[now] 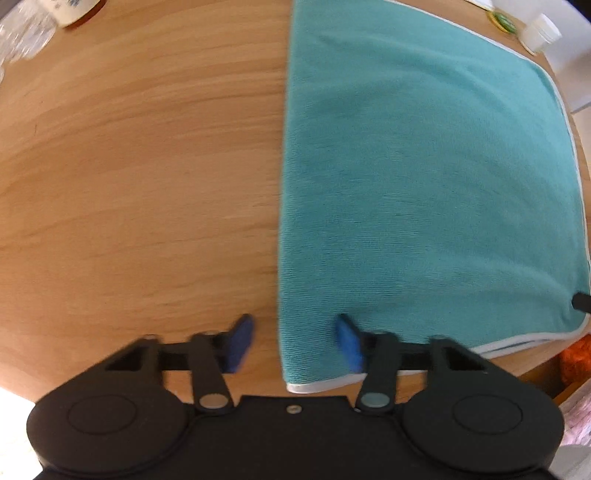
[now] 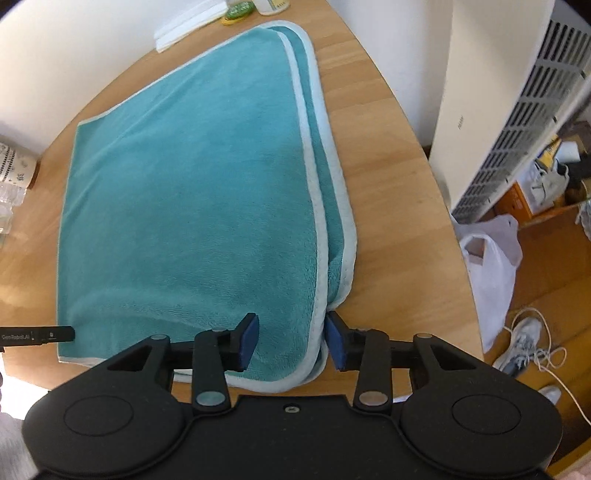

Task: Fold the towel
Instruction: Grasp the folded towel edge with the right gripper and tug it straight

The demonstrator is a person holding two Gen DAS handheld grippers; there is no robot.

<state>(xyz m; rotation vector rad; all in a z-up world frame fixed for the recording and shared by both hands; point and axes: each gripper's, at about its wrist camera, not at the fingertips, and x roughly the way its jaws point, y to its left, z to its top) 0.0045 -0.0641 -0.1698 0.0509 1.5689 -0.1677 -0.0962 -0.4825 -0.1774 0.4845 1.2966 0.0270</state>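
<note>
A teal towel (image 1: 424, 177) with white trim lies folded in two on the wooden table (image 1: 129, 184). In the left wrist view its folded edge runs up the middle of the frame. My left gripper (image 1: 295, 341) is open and straddles the towel's near left corner, one blue pad on bare wood, the other over the cloth. In the right wrist view the towel (image 2: 192, 192) shows its two trimmed edges stacked along the right side. My right gripper (image 2: 291, 339) is open around the near right corner. The left gripper (image 2: 37, 336) shows as a black bar at the left edge.
A jar (image 1: 70, 11) and clear plastic (image 1: 22, 33) stand at the far left; a white capped bottle (image 1: 541, 31) is far right. Beyond the table's right edge are a white appliance (image 2: 498, 110), a plastic bag (image 2: 487, 266) and shoes (image 2: 524, 343).
</note>
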